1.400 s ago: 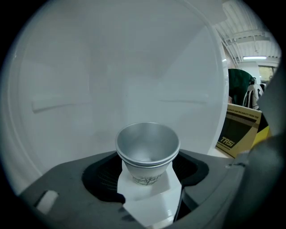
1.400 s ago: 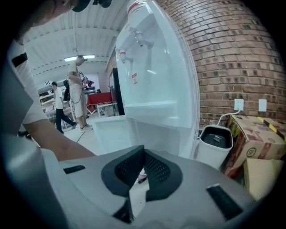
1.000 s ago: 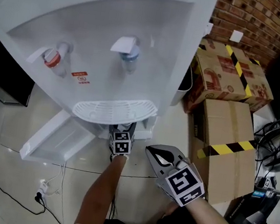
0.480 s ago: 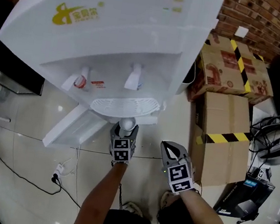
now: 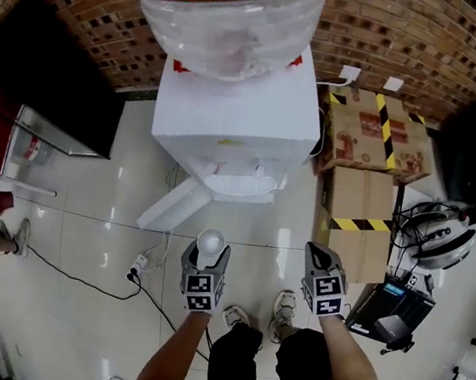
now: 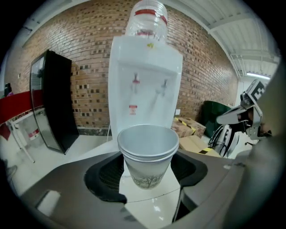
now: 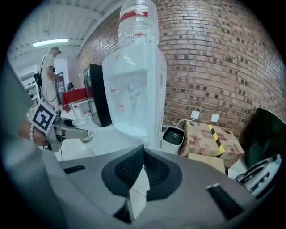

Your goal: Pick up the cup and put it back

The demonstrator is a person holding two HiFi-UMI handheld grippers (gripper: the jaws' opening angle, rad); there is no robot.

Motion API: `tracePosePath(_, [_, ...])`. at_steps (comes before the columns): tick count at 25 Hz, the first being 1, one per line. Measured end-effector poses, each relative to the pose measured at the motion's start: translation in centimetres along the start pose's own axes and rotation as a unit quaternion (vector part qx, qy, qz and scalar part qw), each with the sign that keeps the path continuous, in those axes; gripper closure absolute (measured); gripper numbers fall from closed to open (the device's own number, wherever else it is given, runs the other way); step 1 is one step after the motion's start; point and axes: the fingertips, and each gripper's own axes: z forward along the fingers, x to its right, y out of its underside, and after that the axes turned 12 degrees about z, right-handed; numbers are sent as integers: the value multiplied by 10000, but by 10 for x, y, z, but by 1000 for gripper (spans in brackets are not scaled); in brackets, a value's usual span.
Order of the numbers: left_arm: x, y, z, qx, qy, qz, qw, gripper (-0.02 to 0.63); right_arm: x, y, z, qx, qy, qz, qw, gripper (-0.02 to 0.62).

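**A:** What is the left gripper [image 5: 207,261] doing?

**B:** Its jaws are pinching a white paper cup [image 6: 148,154] with a faint grey print near its base, gripping it low on both sides. The cup is sitting upright between the jaws, mouth up, in the air above the pale tiled floor [image 5: 109,167]. A second rim is showing just under the first, so two cups may be nested.

**A:** And the right gripper [image 7: 142,154]?

**B:** It is carrying nothing. Its jaws are pressing together at the tips, with only a thin wedge of floor showing between them lower down.

**A:** What is standing ahead of the jaws?

**B:** A tall white water dispenser [image 6: 145,89], topped by a clear bottle with a red band [image 6: 147,18], is standing straight ahead of the left jaws. It is well apart from the cup, against a brick wall [image 7: 214,58]. Ahead and right of the right jaws, cardboard boxes with yellow-and-black tape [image 7: 210,138] are sitting on the floor.
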Motion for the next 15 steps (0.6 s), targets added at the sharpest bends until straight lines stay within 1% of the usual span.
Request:
tracePosePath(2, [-1,-35,-47,130,-11,-96,9999,272,-16,-30,-37,89,-42,263,9996,583])
tracePosePath(5, [-8,-87,-101,366,-64,-158,9992,273,-38,-77,-81,298,-159,682,9971,583])
tracePosePath(8, [-16,-117,-153,301,-208,-225,9991,273,-58,-105,-125,457,-196,905,9947,583])
tracePosePath(10, [-20,-133,-183,289,-271,-302,9988,272,-69,-121,-151,543,-225,909,9941,583])
tracePosePath(13, [-21,-166,-213,561,-346,-406,9970,273,-74,-145,-181,700,-297,762,9942,583])
tracePosePath(15, [-16,-181,-232,708,-366,-465,9957,273,-77,-151,-202,748,-309,699,9943,583])
